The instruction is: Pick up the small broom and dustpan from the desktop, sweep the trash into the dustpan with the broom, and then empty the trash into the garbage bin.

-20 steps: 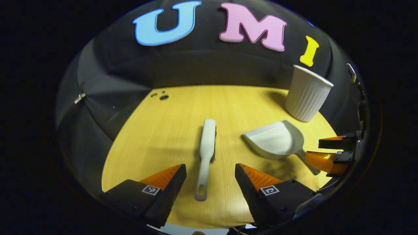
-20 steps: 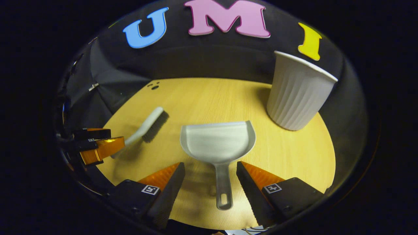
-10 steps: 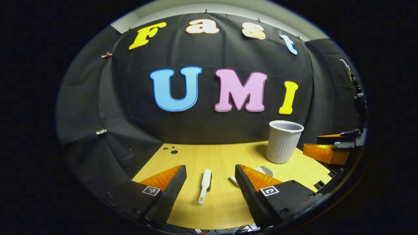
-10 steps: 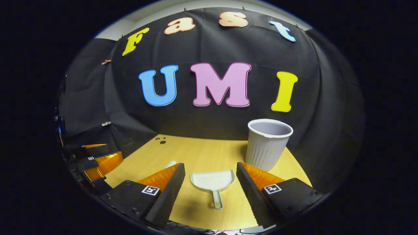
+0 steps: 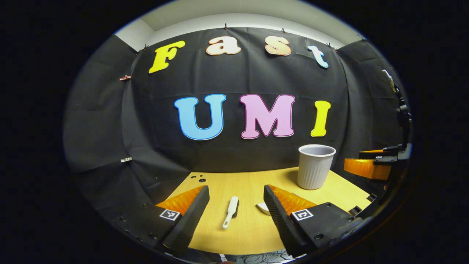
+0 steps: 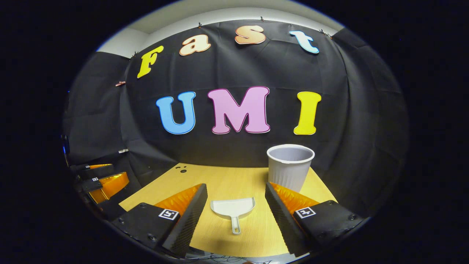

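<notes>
While both hand-held grippers (image 5: pixel 236 216) (image 6: pixel 236 216) stand apart and empty, the light, rigid white plastic broom (image 5: pixel 230 211) and white plastic dustpan (image 6: pixel 233 209) appear best gripped at their slim handles.

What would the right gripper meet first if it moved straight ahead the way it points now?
Probably the dustpan, lying handle-first between the open right gripper's fingers on the table. Depth is unclear; if it passes above, the booth wall comes next.

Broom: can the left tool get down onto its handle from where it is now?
Probably yes. The broom lies flat on the desktop, straight ahead between the open fingers of the left tool. Nothing sits between them; the dustpan lies off to one side, the bin farther back.
</notes>
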Action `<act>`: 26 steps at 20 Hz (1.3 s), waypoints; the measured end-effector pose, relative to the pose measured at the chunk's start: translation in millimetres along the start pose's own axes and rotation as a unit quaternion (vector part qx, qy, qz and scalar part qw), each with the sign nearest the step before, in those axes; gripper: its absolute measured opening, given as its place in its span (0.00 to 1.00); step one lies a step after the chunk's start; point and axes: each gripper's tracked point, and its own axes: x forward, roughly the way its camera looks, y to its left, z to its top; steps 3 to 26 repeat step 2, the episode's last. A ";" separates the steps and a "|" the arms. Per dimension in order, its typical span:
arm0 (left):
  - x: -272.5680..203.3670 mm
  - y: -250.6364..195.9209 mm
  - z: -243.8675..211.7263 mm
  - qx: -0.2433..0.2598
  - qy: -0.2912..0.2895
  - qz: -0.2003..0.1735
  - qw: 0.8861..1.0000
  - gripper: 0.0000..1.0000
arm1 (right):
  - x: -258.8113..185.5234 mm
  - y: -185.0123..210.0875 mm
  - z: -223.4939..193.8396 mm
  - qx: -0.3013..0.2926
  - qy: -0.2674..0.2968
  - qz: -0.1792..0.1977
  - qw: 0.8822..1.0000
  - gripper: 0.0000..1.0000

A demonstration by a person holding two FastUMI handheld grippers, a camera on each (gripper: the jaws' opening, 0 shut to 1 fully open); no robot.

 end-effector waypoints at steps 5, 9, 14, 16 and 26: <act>-6.3 -6.4 -0.5 -0.014 0.004 0.016 1.000 0.95 | -2.8 -14.9 1.9 -0.018 -0.005 0.009 1.000 0.99; -6.3 -6.4 -0.5 -0.014 0.004 0.016 1.000 0.95 | -2.8 -14.9 1.9 -0.018 -0.005 0.009 1.000 0.99; -6.3 -6.4 -0.5 -0.014 0.004 0.016 1.000 0.95 | -2.8 -14.9 1.9 -0.018 -0.005 0.009 1.000 0.99; -6.3 -6.4 -0.5 -0.014 0.004 0.016 1.000 0.95 | -2.8 -14.9 1.9 -0.018 -0.005 0.009 1.000 0.99; -6.3 -6.4 -0.5 -0.014 0.004 0.016 1.000 0.95 | -2.8 -14.9 1.9 -0.018 -0.005 0.009 1.000 0.99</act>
